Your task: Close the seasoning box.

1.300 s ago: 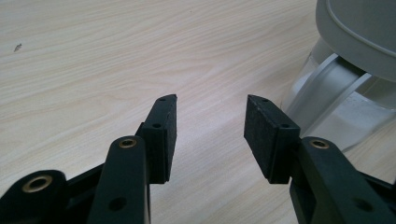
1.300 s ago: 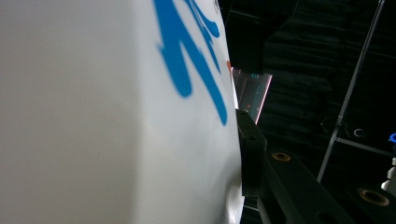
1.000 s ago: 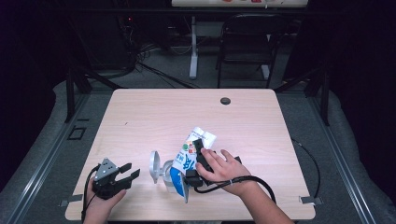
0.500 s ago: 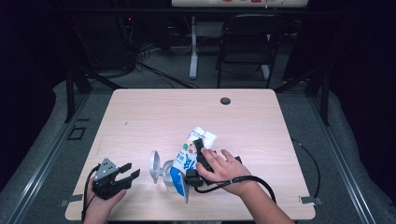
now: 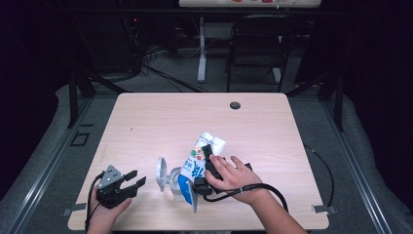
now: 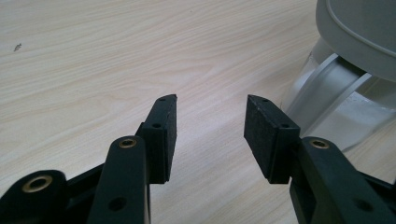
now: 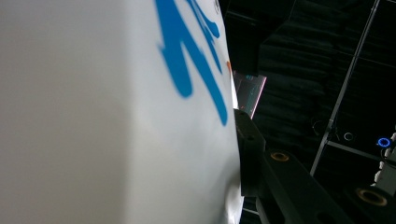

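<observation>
A white and blue carton (image 5: 194, 166) is tilted over a clear container (image 5: 171, 184) near the table's front edge, its lower end pointing down at the container. The container's grey lid (image 5: 160, 171) stands open on the left. My right gripper (image 5: 208, 163) is shut on the carton, with a hand over it. In the right gripper view the carton (image 7: 116, 112) is pressed against one black finger (image 7: 250, 154); the other is hidden. My left gripper (image 5: 132, 181) rests open on the table to the left, nothing between its fingers (image 6: 210, 126). The container (image 6: 345, 93) is just right of it.
The wooden table (image 5: 160, 122) has a round cable hole (image 5: 235, 105) near its far edge. A black cable (image 5: 272, 189) loops from the right gripper toward the front right. A chair (image 5: 253, 44) and stand legs are beyond the table.
</observation>
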A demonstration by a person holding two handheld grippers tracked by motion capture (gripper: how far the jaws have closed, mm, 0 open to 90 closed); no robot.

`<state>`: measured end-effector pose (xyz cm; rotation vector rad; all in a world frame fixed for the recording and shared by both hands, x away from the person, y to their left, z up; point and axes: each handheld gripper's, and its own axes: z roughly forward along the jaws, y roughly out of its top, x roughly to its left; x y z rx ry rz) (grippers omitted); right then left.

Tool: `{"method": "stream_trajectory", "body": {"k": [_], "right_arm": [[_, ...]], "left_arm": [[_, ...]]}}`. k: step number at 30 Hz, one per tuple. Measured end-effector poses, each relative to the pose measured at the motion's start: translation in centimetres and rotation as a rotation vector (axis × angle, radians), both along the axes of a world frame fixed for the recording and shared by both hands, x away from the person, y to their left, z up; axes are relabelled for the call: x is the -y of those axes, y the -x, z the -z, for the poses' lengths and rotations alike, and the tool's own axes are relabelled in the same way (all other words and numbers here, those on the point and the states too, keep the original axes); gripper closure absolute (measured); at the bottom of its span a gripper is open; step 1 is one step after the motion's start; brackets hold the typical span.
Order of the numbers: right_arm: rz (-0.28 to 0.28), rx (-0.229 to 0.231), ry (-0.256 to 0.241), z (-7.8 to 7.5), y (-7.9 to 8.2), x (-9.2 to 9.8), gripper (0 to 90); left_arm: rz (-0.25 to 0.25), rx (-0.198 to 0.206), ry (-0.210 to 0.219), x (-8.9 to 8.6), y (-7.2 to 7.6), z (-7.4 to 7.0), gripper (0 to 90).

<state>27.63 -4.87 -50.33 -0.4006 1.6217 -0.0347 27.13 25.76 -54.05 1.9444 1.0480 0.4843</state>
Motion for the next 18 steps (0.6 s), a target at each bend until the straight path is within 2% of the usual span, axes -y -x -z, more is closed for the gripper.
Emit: {"method": "stream_trajectory", "body": {"k": [2, 18], "right_arm": [[0.0, 0.01, 0.011, 0.02, 0.04, -0.03, 79.0], [-0.007, 0.003, -0.005, 0.07, 0.05, -0.11, 79.0]], "left_arm": [[0.001, -0.001, -0.001, -0.01, 0.0, -0.03, 54.6], [0.001, -0.001, -0.001, -0.01, 0.01, -0.04, 54.7]]}}
